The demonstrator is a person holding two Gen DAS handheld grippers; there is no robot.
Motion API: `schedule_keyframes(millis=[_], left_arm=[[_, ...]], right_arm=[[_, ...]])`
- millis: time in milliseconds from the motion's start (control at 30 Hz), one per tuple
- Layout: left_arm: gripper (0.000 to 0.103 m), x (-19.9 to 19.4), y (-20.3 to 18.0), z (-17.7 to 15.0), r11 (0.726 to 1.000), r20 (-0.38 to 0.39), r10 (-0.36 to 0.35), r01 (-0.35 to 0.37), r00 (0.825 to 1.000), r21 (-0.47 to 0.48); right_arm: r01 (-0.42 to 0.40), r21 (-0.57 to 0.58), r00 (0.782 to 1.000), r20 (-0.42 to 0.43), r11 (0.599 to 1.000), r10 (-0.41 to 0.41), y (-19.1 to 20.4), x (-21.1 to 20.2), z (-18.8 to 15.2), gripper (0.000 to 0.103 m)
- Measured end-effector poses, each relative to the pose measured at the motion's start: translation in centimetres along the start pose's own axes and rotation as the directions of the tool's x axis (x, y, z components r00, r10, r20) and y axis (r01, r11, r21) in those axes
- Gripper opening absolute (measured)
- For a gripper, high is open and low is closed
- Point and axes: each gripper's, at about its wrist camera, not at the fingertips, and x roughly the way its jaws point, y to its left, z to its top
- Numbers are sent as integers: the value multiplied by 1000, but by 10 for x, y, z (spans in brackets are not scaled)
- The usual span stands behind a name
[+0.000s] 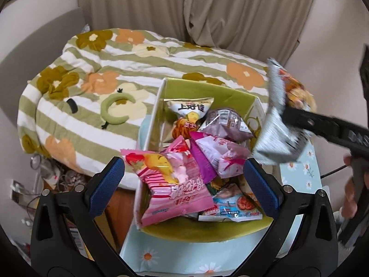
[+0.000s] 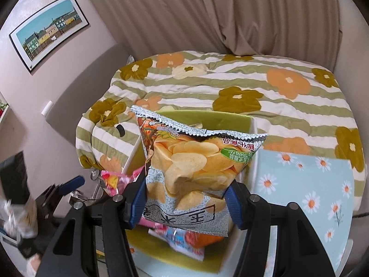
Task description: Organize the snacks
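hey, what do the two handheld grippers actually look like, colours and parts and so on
Both are matte black plastic frames with triangular cutouts and round silver screw heads. The left gripper and the right gripper each carry two fingers faced with dark blue textured pads. From the left wrist view, the right tool's black side shows a row of small raised blocks. A bare hand grips it; no sleeve or markings visible.

Beige curtains [image 2: 207, 11] are hanging in folds along the far wall. A framed picture [image 2: 49, 31] of coloured houses is hanging on the pale left wall [image 2: 69, 73]. A striped floral quilt [image 1: 138, 64] is covering the bed, and a daisy-print cloth [image 2: 306, 184] is lying near right.
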Motion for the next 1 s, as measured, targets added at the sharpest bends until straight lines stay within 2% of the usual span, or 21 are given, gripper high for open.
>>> schedule_keyframes(millis=[100,133,167,233,333,600,767,1000], left_arm=[[102,4,1,-1,1000,-4,10,-10,1000,2],[102,5,2,-1,1000,-6,13,-13,1000,6],[102,6,2,-3,1000,-8,15,-15,1000,11],[102,8,2,-7,1000,-12,12,-12,1000,19],[102,9,2,-13,1000,-13,-2,2,1000,28],[102,-10,-2,-28,999,8,-12,12,1000,43],[102,-45,-15,-36,998,62,-7,4,998,60],[102,-109,-44,-62,997,171,-18,4,985,82]], right_arm=[[7,-18,1000,-24,1000,-8,4,21,12,60],[8,-21,1000,-23,1000,-8,5,27,14,72],[12,-20,1000,-18,1000,-12,5,30,14,90],[29,-11,999,18,1000,-29,5,29,10,99],[55,-1,996,74,998,-55,5,20,-4,99],[85,13,989,119,996,-86,9,-6,-30,99],[111,6,979,172,994,-110,12,-44,-45,99],[157,23,947,282,987,-157,9,-123,-80,99]])
